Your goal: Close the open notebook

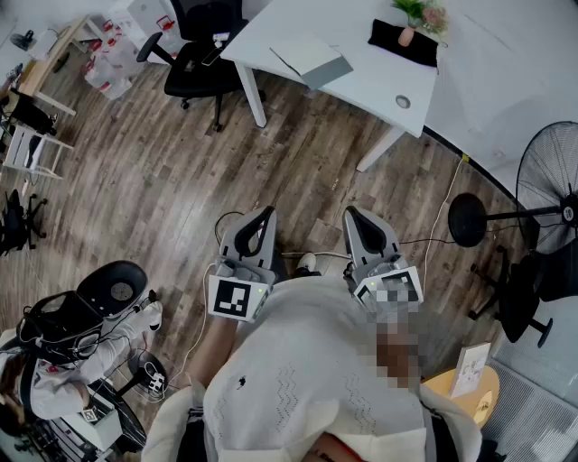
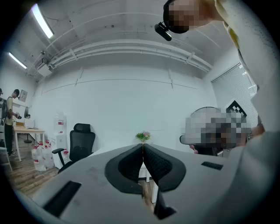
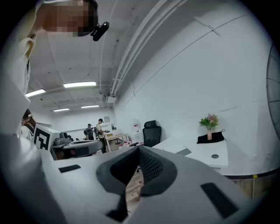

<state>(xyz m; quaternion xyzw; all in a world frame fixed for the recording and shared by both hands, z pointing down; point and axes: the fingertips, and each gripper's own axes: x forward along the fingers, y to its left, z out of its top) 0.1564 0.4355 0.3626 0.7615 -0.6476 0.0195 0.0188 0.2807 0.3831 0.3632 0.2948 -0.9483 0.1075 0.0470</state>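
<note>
Head view: left gripper (image 1: 262,218) and right gripper (image 1: 354,217) shut (empty); a push might knock the notebook (image 1: 312,56) off the tabletop (image 1: 370,77)

One white table (image 1: 379,86) is carrying one notebook (image 1: 312,56) and one potted plant (image 1: 417,16); one fan (image 1: 551,189) is standing at three o'clock.

We see the notebook (image 1: 312,57) flat on the white desk (image 1: 379,83) at twelve o'clock. One half looks pale, the other grey.
</note>
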